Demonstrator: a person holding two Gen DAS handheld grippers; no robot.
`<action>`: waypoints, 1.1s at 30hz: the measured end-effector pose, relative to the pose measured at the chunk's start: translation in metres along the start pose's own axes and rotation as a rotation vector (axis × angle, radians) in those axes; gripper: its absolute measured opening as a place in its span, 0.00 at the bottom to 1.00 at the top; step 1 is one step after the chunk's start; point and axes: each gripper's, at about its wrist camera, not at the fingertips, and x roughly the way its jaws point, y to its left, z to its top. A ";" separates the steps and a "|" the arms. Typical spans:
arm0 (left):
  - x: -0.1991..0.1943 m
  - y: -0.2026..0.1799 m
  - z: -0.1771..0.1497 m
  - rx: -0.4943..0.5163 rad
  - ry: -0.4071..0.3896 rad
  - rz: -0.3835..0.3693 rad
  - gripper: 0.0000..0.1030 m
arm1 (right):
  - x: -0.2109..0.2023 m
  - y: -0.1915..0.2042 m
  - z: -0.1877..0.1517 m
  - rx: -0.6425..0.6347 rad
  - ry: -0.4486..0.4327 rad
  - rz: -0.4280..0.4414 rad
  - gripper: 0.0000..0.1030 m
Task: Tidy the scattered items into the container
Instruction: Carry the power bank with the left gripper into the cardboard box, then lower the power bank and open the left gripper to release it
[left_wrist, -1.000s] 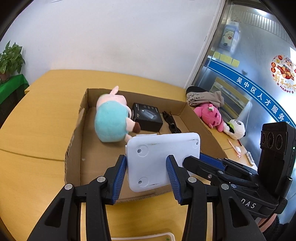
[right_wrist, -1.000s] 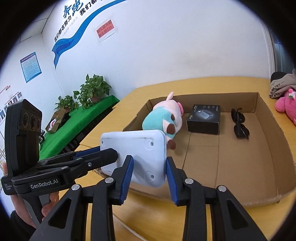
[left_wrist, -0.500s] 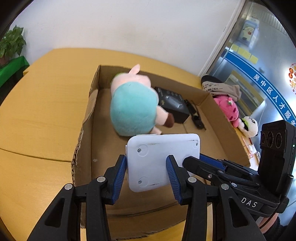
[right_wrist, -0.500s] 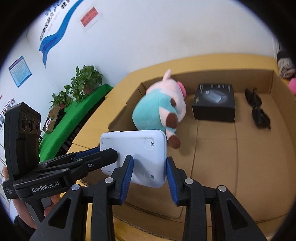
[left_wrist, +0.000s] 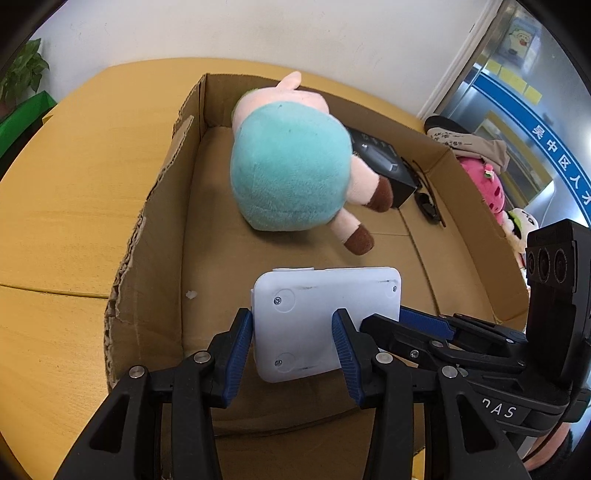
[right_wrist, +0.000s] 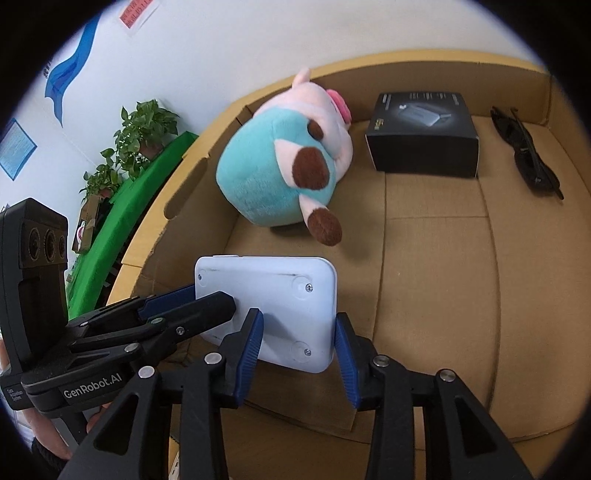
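Observation:
Both grippers hold one flat white plastic device (left_wrist: 325, 317), underside up with screws showing, over the near part of an open cardboard box (left_wrist: 155, 221). My left gripper (left_wrist: 293, 350) is shut on its left end. My right gripper (right_wrist: 299, 349) is shut on its right end (right_wrist: 280, 302). Each gripper shows in the other's view, clamped on the device's edge. Inside the box lie a teal and pink plush pig (left_wrist: 291, 162), a black carton (right_wrist: 424, 144) and black sunglasses (right_wrist: 528, 155).
The box (right_wrist: 436, 295) sits on a yellow wooden table (left_wrist: 74, 184). A pink plush (left_wrist: 484, 181), a panda plush (left_wrist: 521, 225) and folded cloth (left_wrist: 469, 144) lie beyond the box's right wall. Potted plants (right_wrist: 140, 136) on a green stand are at the left.
Both grippers have carried the white device forward over the box's near wall and lower into the box. The plush pig, carton and sunglasses now look closer.

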 end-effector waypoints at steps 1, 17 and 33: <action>0.002 0.001 0.000 -0.003 0.011 0.003 0.46 | 0.003 -0.001 0.001 0.008 0.014 0.003 0.37; -0.011 -0.002 0.003 -0.015 -0.036 -0.044 0.58 | -0.006 -0.010 -0.006 0.032 0.002 0.024 0.57; -0.108 -0.078 -0.077 0.201 -0.412 0.183 1.00 | -0.132 0.010 -0.084 -0.233 -0.347 -0.376 0.70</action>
